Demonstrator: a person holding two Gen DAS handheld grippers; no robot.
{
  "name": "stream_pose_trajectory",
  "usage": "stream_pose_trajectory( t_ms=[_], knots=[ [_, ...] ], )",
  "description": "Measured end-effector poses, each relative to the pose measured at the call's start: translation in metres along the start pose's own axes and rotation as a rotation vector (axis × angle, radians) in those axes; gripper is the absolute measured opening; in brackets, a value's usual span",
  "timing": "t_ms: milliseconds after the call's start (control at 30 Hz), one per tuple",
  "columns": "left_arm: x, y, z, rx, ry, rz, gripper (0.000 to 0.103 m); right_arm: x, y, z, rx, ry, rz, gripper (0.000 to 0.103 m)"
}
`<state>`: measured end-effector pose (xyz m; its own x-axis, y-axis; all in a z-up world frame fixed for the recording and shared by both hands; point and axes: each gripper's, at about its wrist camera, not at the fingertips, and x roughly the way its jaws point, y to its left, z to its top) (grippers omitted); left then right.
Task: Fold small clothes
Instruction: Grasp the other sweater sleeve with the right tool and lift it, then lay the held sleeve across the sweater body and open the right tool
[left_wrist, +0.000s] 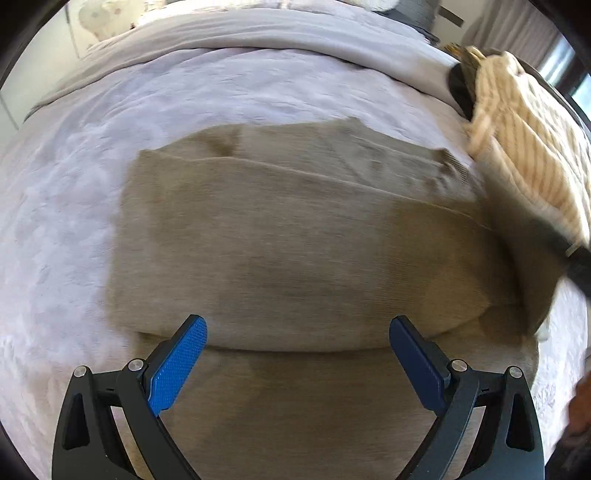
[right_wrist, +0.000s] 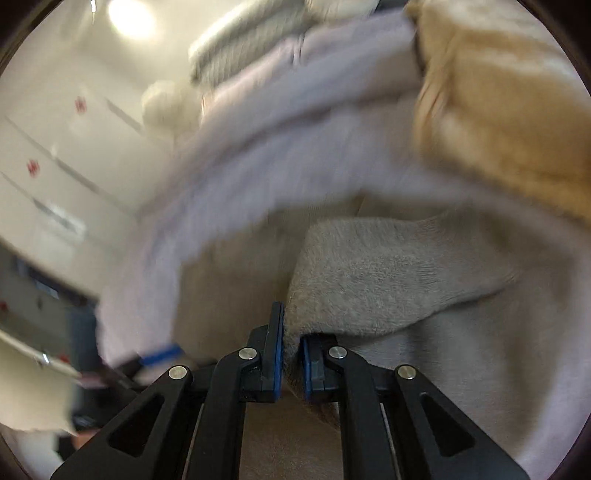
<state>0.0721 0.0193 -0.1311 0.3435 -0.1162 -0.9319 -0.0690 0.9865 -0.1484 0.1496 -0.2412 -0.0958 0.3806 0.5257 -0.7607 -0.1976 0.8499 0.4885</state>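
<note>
A: Where's the sweater (left_wrist: 295, 236)?
B: Lying folded on the bed (left_wrist: 74, 184), filling the left view's centre; a striped garment (left_wrist: 528, 147) sits at 2 o'clock.
A: And the left gripper (left_wrist: 297, 332)?
B: Jaws spread wide, empty, above the near edge.
A: The right gripper (right_wrist: 291, 343)?
B: Jaws clenched on a sweater fold, lifted. That view is blurred.

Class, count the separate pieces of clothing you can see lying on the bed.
2. A tan sweater lies mid-bed, its edge pinched by the right gripper. A cream striped garment lies at the right edge. Others may be hidden.
</note>
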Motion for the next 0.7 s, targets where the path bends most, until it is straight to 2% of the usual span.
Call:
stream_pose_trajectory(
  t_ms=[33, 100, 133, 167, 200, 233, 267, 367, 433, 467, 500, 567, 700],
  knots=[
    [0.000, 0.006, -0.001, -0.009, -0.001, 0.002, 0.099, 0.018, 0.001, -0.005, 0.003, 0.052, -0.022, 0.014],
    [0.000, 0.017, -0.002, -0.030, -0.003, 0.010, 0.099, 0.037, -0.004, -0.013, 0.032, 0.114, -0.065, 0.016],
    [0.000, 0.024, -0.002, -0.040, -0.003, 0.014, 0.099, 0.041, -0.010, -0.015, 0.064, 0.127, -0.061, 0.017],
    [0.000, 0.026, -0.003, -0.044, -0.003, 0.014, 0.099, 0.039, -0.016, -0.018, 0.109, 0.118, -0.034, 0.022],
    [0.003, 0.028, -0.002, -0.048, -0.002, 0.013, 0.099, 0.034, -0.024, -0.019, 0.168, 0.103, -0.002, 0.036],
    [0.004, 0.033, -0.003, -0.052, 0.001, 0.010, 0.099, 0.029, -0.032, -0.018, 0.220, 0.087, 0.022, 0.044],
    [0.005, 0.033, -0.003, -0.053, 0.003, 0.008, 0.099, 0.022, -0.039, -0.020, 0.276, 0.059, 0.044, 0.055],
    [0.008, 0.039, -0.001, -0.060, 0.006, -0.014, 0.099, -0.004, -0.062, -0.029, 0.458, -0.068, 0.048, 0.057],
    [0.007, 0.043, 0.002, -0.066, 0.000, -0.057, 0.099, -0.012, -0.084, -0.028, 0.600, -0.140, 0.063, 0.052],
    [0.005, 0.042, 0.003, -0.068, -0.004, -0.074, 0.099, -0.012, -0.090, -0.026, 0.643, -0.156, 0.071, 0.023],
    [0.003, 0.044, 0.005, -0.076, -0.011, -0.119, 0.099, -0.008, -0.090, -0.019, 0.641, -0.152, 0.058, 0.008],
    [0.002, 0.048, 0.011, -0.104, -0.021, -0.202, 0.099, 0.000, -0.065, 0.000, 0.485, -0.134, 0.016, 0.008],
    [0.006, 0.060, 0.023, -0.194, -0.016, -0.390, 0.099, 0.031, 0.021, 0.012, 0.110, -0.049, -0.010, 0.008]
  ],
)
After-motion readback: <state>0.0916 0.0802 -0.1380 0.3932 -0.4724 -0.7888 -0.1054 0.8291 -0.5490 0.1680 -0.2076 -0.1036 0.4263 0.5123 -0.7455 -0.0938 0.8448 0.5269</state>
